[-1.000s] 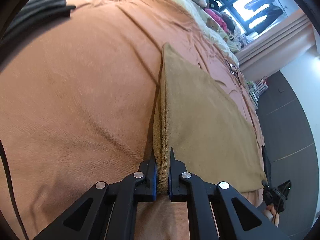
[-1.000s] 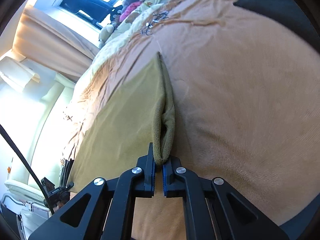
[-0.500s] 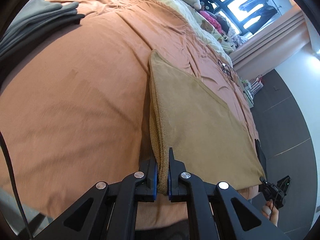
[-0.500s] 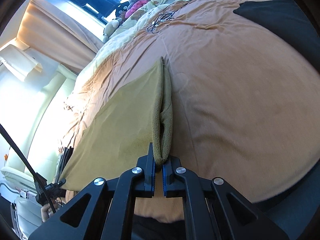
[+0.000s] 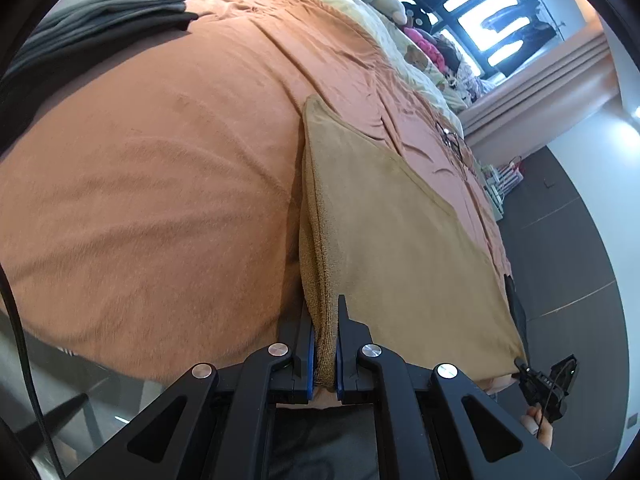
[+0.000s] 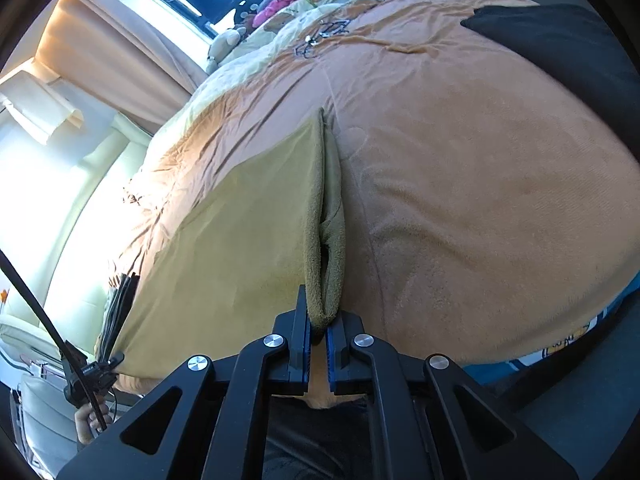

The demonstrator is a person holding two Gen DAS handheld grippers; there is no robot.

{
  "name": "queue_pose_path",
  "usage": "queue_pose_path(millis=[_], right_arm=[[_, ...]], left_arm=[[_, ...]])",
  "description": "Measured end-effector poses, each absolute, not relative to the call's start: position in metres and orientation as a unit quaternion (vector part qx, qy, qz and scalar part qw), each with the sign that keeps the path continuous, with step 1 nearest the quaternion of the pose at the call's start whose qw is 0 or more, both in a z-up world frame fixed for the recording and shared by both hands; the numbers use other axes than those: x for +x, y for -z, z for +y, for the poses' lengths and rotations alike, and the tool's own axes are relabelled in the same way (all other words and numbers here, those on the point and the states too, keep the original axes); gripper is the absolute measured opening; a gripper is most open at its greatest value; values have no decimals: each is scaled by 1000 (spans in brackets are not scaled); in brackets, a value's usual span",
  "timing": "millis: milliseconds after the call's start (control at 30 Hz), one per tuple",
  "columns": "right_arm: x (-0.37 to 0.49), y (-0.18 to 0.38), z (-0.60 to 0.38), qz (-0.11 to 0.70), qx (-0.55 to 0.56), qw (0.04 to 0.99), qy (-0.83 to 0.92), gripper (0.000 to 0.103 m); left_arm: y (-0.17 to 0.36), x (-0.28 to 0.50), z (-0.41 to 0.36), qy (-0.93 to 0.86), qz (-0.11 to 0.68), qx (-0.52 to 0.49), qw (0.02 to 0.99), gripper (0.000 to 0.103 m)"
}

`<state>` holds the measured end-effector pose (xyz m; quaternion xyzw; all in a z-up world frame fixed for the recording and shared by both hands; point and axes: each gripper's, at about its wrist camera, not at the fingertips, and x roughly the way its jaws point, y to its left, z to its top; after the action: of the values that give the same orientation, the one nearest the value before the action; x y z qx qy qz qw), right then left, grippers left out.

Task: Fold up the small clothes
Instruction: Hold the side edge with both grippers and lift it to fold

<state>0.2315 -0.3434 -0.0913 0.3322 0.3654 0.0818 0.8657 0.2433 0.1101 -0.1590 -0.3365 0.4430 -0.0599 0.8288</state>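
Note:
A tan cloth (image 5: pixel 404 248) lies folded double on the orange blanket (image 5: pixel 152 208), stretched between both grippers near the bed's front edge. My left gripper (image 5: pixel 325 320) is shut on one corner of its doubled edge. In the right wrist view the same tan cloth (image 6: pixel 240 224) runs off to the left, and my right gripper (image 6: pixel 319 320) is shut on the opposite corner, where the two layers gape a little. The other gripper shows small at each view's lower edge, with the cloth's far corner pinched in it.
A pile of grey folded clothes (image 5: pixel 92 20) lies at the blanket's far left. A black garment (image 6: pixel 560 44) lies at the far right. Soft toys (image 5: pixel 420 40) and bedding crowd the window end. The bed's front edge (image 5: pixel 120 364) drops off just ahead of the grippers.
Both grippers have drawn back toward the bed's front edge, pulling the folded cloth with them. More of the blanket and the floor beyond its edge now shows.

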Motion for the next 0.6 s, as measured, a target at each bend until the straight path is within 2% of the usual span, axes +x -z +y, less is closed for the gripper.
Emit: queue_pose_path(millis=[167, 233, 300, 333, 467, 600], right_arm=[[228, 77, -340, 374, 305, 873, -71, 7], [224, 61, -333, 373, 262, 888, -56, 18], [219, 44, -324, 362, 230, 902, -50, 50], [217, 37, -319, 356, 215, 908, -45, 56], [210, 15, -274, 342, 155, 926, -45, 58], [213, 13, -223, 348, 117, 928, -63, 58]], left_arm=[[167, 244, 106, 57, 446, -341, 826, 7], [170, 245, 105, 55, 446, -342, 825, 7], [173, 247, 108, 56, 445, -347, 824, 7], [174, 247, 108, 56, 445, -348, 823, 7], [186, 248, 111, 52, 450, -360, 815, 7], [197, 245, 110, 52, 455, -367, 810, 16]])
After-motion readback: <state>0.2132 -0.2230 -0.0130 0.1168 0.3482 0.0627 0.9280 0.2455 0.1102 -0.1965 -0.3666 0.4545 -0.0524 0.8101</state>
